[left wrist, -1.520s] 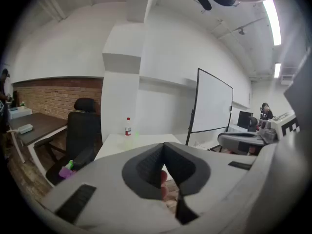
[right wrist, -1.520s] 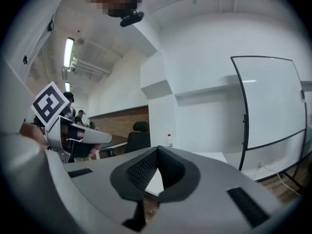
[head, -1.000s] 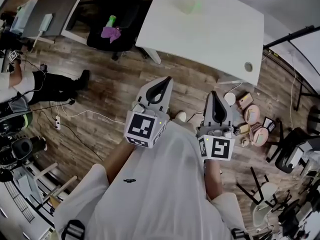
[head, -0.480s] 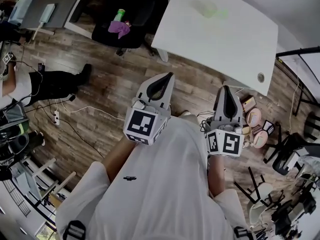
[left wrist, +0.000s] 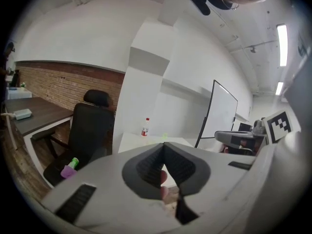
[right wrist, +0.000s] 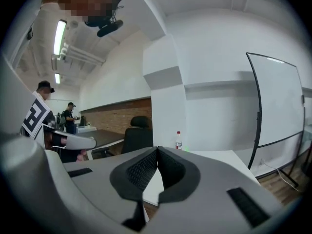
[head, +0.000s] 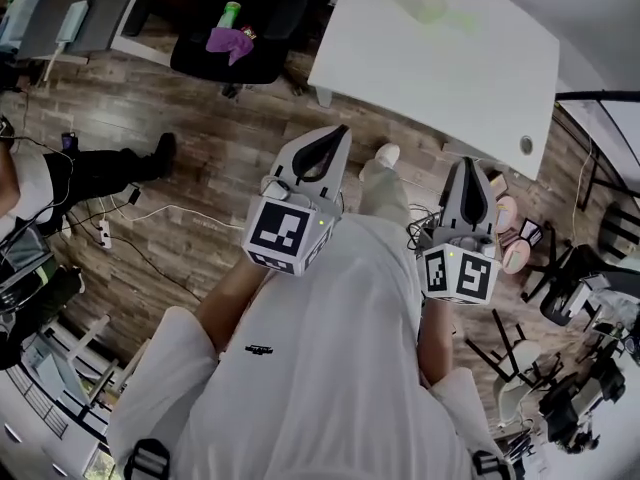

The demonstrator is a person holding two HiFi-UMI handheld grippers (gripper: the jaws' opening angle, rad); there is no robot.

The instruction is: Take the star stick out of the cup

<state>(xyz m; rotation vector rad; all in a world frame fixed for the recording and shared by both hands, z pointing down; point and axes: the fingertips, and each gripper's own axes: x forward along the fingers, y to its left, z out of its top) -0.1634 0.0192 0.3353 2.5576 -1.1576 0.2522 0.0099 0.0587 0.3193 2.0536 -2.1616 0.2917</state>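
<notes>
The left gripper (head: 342,129) and the right gripper (head: 468,162) are held side by side in front of a person in a white shirt, above the wood floor (head: 200,168). Both point toward a white table (head: 480,78). In the left gripper view the two jaws of the left gripper (left wrist: 163,144) are closed, with their tips touching, and they hold nothing. In the right gripper view the right gripper (right wrist: 157,148) is the same: tips pressed together and nothing in them. The cup (head: 430,8) shows only as a small, pale green blur on the far part of the table. It is too small and fuzzy to pick out the star stick. The cup is well apart from both grippers, far ahead of their tips. In the head view it sits between the two grippers and beyond them. In the left gripper view a green speck (left wrist: 164,136) shows just above the closed tips, near a bottle (left wrist: 145,127) with a red cap that stands on the table to its left. A black chair (head: 250,28) stands left of the table.
</notes>
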